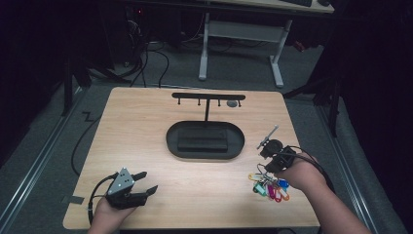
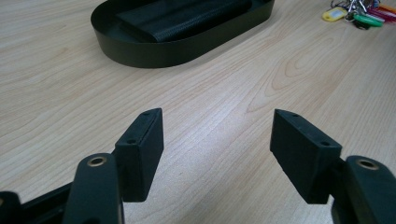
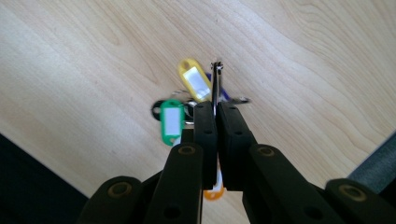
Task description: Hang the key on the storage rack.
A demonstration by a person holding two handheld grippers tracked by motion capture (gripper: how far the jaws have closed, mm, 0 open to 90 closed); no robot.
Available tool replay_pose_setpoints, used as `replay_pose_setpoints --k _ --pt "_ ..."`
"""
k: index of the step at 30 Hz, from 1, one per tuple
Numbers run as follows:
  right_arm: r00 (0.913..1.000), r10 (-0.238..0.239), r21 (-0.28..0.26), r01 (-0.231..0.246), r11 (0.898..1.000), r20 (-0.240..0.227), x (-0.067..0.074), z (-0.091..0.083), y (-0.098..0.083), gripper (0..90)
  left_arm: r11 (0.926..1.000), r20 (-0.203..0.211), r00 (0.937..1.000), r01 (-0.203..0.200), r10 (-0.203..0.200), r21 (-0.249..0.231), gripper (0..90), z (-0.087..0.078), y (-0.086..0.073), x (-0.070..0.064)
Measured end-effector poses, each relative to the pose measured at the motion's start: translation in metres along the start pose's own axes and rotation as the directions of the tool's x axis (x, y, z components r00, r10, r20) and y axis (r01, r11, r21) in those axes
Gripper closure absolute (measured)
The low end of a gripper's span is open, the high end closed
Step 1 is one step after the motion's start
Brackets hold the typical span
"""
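Left gripper [image 1: 146, 183] rests with jaws apart; right gripper [image 3: 216, 109] is clamped tight.

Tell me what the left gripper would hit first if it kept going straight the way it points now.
Probably the black oval tray. The left gripper, jaws open and empty, points across bare table toward the tray's near wall; the bunch of key tags lies off to the side. Depth is uncertain.

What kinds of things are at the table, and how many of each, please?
Claws: 2, left claw and right claw
Black oval tray: 1
Flat black item inside it: 1
T-shaped hook stand: 1
Small grey thing hanging on it: 1
Bunch of coloured key tags: 1
Total: 7
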State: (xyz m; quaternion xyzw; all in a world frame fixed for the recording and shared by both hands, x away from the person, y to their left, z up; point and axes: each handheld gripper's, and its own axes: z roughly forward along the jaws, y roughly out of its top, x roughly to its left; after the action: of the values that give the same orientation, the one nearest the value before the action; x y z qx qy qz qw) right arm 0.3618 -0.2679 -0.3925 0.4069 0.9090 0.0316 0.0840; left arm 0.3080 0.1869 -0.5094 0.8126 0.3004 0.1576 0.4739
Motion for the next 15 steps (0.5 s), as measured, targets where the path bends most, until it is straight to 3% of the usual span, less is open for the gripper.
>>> replay_pose_setpoints --k 5,15 --pt "0.9998 -0.018 -0.015 0.018 1.000 0.007 0.004 -0.024 -0.002 87.7 1.0000 0.002 1.0000 0.000 0.000 -0.001 35.7 0.000 0.000 0.000" --pt "0.9990 -0.045 -0.034 0.045 0.998 0.004 0.007 -0.052 0.001 87.7 0.9999 0.011 0.9999 -0.003 0.003 0.011 35.7 0.001 -0.001 0.001"
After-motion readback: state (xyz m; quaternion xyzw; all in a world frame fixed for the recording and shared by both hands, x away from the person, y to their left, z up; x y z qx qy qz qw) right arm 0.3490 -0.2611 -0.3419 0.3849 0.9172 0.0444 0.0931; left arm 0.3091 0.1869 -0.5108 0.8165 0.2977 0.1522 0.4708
